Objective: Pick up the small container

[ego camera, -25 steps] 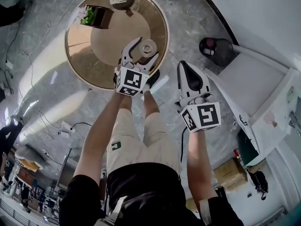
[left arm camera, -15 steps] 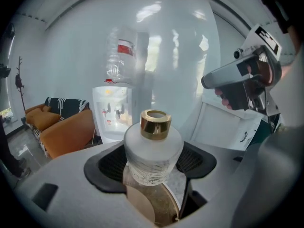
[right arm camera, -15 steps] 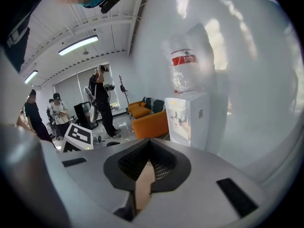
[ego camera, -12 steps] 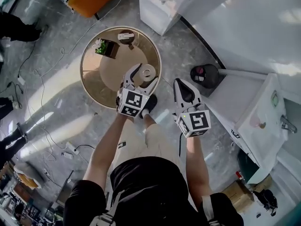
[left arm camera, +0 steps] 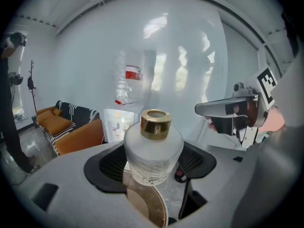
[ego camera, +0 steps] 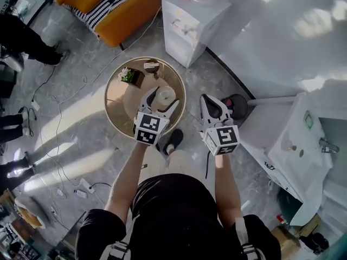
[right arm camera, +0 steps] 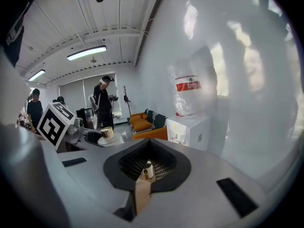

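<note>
The small container (ego camera: 164,97) is a frosted glass jar with a gold collar (left arm camera: 155,123). My left gripper (ego camera: 161,97) is shut on it and holds it upright in the air above the round wooden table (ego camera: 116,99). In the left gripper view the jar (left arm camera: 153,151) fills the space between the dark pads (left arm camera: 110,164). My right gripper (ego camera: 212,103) hovers to the right of the table edge, jaws together, nothing held. It shows side-on in the left gripper view as the right gripper (left arm camera: 205,109). From the right gripper view the jar (right arm camera: 107,133) appears at the left.
On the table stand a small planter (ego camera: 130,76) and a small object (ego camera: 151,66). A white cabinet (ego camera: 192,26) and an orange sofa (ego camera: 111,4) lie beyond. A black round object (ego camera: 238,105) sits on the floor. White counter with sink (ego camera: 295,145) at right. Cables and people at left.
The head view has risen, so the table looks smaller and farther. My left gripper has lifted the jar up off the table. The right gripper stays shut beside it.
</note>
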Demonstrator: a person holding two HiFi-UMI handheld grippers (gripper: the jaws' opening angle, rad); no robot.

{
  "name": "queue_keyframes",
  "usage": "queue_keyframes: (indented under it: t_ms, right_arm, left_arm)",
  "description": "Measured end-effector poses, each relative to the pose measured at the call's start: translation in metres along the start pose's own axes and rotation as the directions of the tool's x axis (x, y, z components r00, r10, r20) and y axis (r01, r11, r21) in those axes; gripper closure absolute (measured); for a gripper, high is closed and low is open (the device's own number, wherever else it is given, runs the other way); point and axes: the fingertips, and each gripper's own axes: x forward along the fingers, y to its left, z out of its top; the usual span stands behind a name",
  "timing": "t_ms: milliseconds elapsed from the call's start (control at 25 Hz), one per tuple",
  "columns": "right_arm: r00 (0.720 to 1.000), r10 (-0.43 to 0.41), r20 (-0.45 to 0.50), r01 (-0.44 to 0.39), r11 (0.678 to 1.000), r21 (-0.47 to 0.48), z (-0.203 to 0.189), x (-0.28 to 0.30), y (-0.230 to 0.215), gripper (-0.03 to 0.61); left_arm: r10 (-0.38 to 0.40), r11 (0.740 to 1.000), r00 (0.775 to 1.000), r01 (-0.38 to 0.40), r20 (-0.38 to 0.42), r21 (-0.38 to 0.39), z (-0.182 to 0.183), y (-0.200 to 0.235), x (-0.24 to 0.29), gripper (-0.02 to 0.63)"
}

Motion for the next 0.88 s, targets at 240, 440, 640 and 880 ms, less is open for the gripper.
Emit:
queue_keyframes:
  t_ms: [240, 440, 640, 880]
  right_arm:
    - [0.998, -0.012, 0.065, 0.012, 1.000, 0.010, 0.035, -0.005, 0.017, 0.575]
    - [0.994, -0.018, 0.111, 0.018, 1.000, -0.002, 0.061, -0.009, 0.039, 0.575]
    - [0.991, -0.027, 0.128, 0.030, 0.999, -0.020, 0.079, -0.017, 0.071, 0.575]
    - [0.994, -0.026, 0.110, 0.031, 0.999, -0.043, 0.085, -0.029, 0.116, 0.575]
  left_arm:
    - [-0.014, 1.000, 1.000, 0.014, 0.024, 0.018, 0.039, 0.002, -0.041, 0.279]
    - [-0.025, 0.999, 0.999, 0.024, 0.038, 0.026, 0.060, 0.003, -0.074, 0.279]
    - [-0.044, 0.999, 0.999, 0.043, 0.031, 0.017, 0.071, 0.013, -0.114, 0.279]
    - [-0.046, 0.998, 0.998, 0.044, 0.046, 0.043, 0.074, 0.024, -0.162, 0.279]
